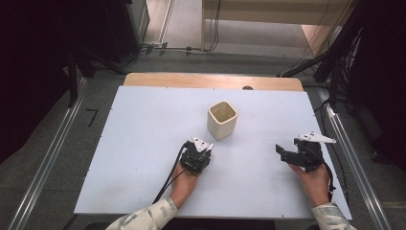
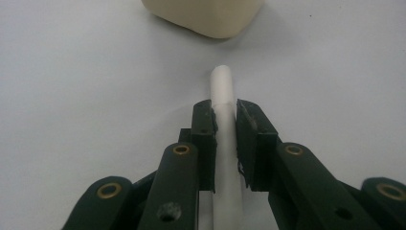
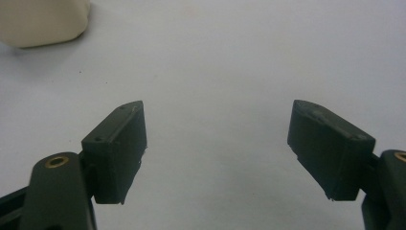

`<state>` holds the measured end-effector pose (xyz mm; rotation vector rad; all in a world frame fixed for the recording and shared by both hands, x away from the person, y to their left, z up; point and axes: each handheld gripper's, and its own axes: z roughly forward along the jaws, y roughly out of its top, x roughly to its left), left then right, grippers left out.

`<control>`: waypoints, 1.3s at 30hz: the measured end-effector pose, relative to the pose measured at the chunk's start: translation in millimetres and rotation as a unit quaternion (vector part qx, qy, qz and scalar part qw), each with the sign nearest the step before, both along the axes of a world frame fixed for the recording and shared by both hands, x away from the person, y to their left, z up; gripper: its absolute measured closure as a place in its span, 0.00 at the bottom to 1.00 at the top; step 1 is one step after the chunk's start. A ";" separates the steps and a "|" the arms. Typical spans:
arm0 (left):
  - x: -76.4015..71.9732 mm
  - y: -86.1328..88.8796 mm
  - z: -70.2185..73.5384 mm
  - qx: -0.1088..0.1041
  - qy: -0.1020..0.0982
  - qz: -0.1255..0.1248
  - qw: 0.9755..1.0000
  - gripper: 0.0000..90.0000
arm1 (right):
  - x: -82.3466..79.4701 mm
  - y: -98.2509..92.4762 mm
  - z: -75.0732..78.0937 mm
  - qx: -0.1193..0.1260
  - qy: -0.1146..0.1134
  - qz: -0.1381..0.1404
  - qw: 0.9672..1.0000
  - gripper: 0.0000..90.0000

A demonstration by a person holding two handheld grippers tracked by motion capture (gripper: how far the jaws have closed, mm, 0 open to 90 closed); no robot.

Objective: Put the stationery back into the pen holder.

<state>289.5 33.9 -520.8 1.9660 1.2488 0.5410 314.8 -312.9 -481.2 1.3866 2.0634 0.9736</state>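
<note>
A: Starting at the left: what is the left gripper [image 2: 224,117] doing?

B: Its jaws are pinching a thin white rod [image 2: 222,91], maybe a stick of chalk or a plastic tube; I can't tell which. The rod lies on the white table [image 1: 143,143], running lengthwise between the pads, with its rounded tip poking out past them toward the cup.

A: And the cup?

B: A cream square-sided cup [image 1: 222,120] stands upright and open, just beyond the left gripper and a little to its right, near the table's centre. In the left gripper view its base sits at the far edge, close to the rod's tip but apart from it.

A: The right side?

B: The right gripper [image 1: 287,152] is held low over the near right of the table, well apart from the cup. Its jaws are spread wide with nothing between them.

A: What could go wrong from here?

B: The grip looks narrow on a smooth, round rod. If it is lifted, it could swivel between the pads or slip out, since the pads catch it along one short stretch only. If it is meant for the cup, the protruding tip might knock the rim and tip the cup, which nothing steadies. Squeezing harder could snap the rod if it is chalk.
</note>
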 end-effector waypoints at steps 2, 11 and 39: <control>0.5 0.7 -0.1 -0.003 0.001 -0.003 1.000 0.88 | 0.0 -0.1 0.0 0.000 0.000 0.000 1.000 0.21; -0.6 1.9 2.2 -0.016 -0.007 -0.009 1.000 0.88 | -0.4 -0.9 0.1 0.002 0.001 0.000 1.000 0.22; -3.2 12.8 21.2 -0.064 -0.029 -0.018 0.997 0.89 | -0.4 -2.1 0.2 0.005 0.002 -0.003 1.000 0.23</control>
